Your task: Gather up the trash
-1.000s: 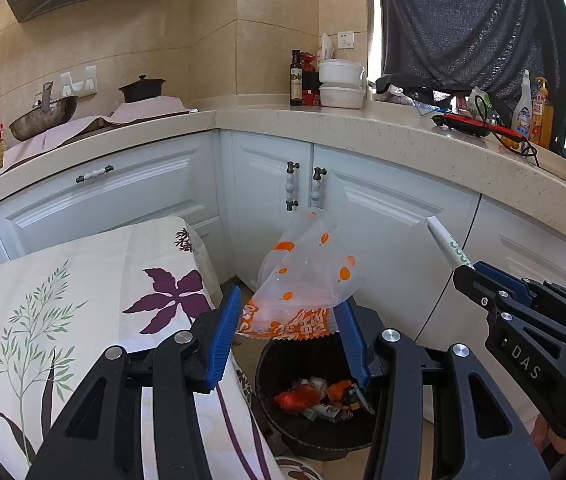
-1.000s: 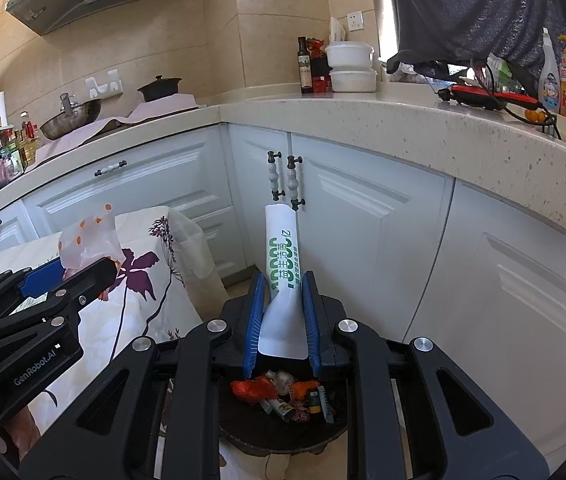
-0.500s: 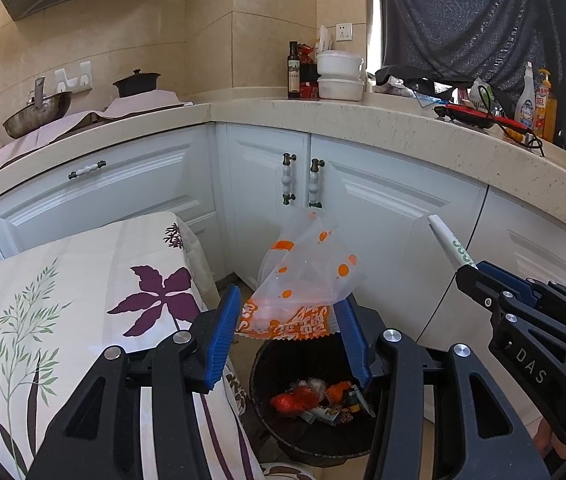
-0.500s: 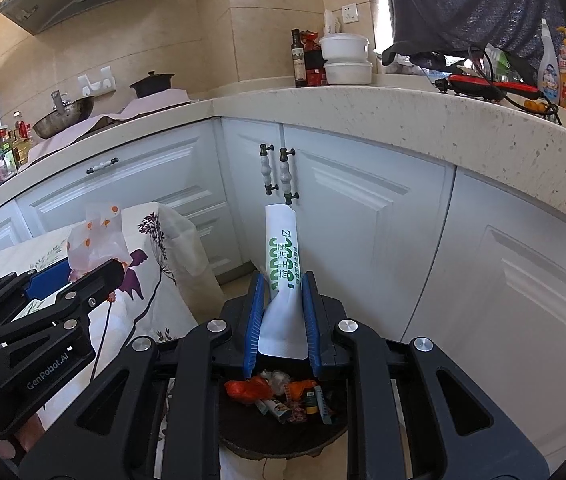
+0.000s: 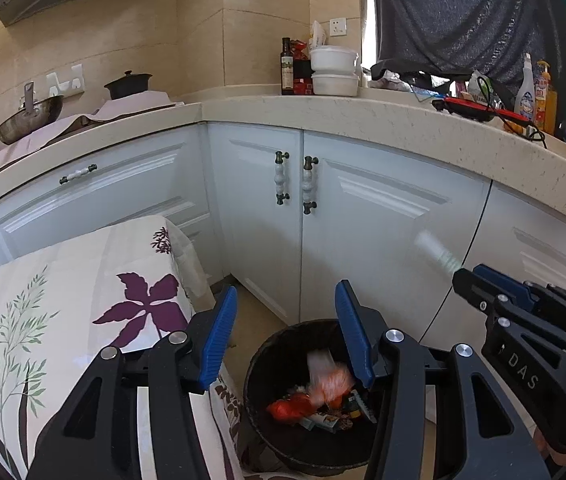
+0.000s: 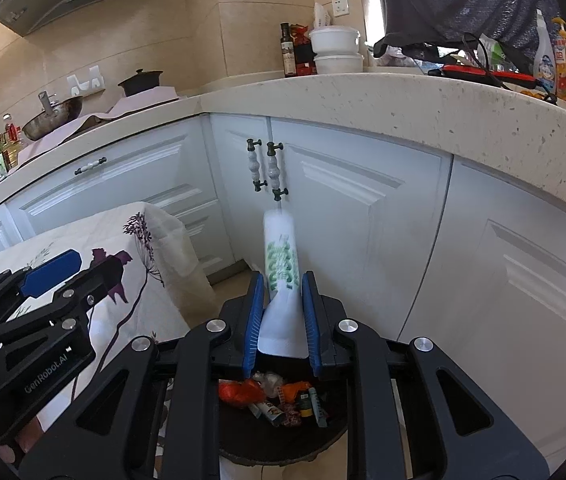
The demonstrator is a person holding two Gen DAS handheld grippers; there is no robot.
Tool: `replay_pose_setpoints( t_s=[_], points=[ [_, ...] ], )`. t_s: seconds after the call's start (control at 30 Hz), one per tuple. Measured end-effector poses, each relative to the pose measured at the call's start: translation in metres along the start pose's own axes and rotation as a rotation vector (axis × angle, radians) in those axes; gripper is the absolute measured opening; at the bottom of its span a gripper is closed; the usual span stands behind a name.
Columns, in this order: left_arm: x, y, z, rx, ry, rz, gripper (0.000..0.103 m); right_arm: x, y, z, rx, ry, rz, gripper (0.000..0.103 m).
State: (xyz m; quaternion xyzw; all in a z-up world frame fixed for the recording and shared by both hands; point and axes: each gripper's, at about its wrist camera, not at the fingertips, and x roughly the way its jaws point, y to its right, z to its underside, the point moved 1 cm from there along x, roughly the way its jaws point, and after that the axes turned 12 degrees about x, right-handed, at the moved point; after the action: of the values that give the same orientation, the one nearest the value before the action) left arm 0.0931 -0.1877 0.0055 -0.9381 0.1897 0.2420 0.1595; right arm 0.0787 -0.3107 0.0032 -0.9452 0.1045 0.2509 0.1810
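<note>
A black trash bin (image 5: 261,364) stands on the floor by the white cabinets, with several wrappers inside. My left gripper (image 5: 286,334) is open and empty above the bin. An orange-dotted plastic bag (image 5: 325,380), blurred, is dropping into the bin below it. My right gripper (image 6: 282,322) is shut on a white paper cup with green print (image 6: 281,264), held above the bin (image 6: 243,446). The right gripper also shows at the right of the left wrist view (image 5: 479,280), and the left gripper at the left of the right wrist view (image 6: 59,280).
A table with a floral cloth (image 5: 63,288) stands left of the bin. White cabinet doors with handles (image 5: 307,184) are behind it. The countertop (image 5: 403,120) carries bottles, containers, a wok and a pot.
My left gripper has opened and let go of the orange-dotted bag, which has fallen into the bin. My right gripper still holds the cup, now blurred, over the bin.
</note>
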Motion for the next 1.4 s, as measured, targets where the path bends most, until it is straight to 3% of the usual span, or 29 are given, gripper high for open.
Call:
replay_pose_setpoints(
  t_s=[0.17,0.53,1.4],
  points=[
    [0.005,0.002,0.001,0.0,-0.019,0.011,0.052,0.003,0.003,0.0,0.009,0.003,0.009,0.04],
    [0.004,0.0,0.001,-0.013,-0.018,0.0,0.056,0.003,0.007,0.0,0.015,0.0,0.015,0.042],
    [-0.041,-0.029,0.014,-0.022,0.059,-0.015,0.078,-0.035,-0.023,0.012,-0.018,0.053,0.015,0.067]
  ],
)
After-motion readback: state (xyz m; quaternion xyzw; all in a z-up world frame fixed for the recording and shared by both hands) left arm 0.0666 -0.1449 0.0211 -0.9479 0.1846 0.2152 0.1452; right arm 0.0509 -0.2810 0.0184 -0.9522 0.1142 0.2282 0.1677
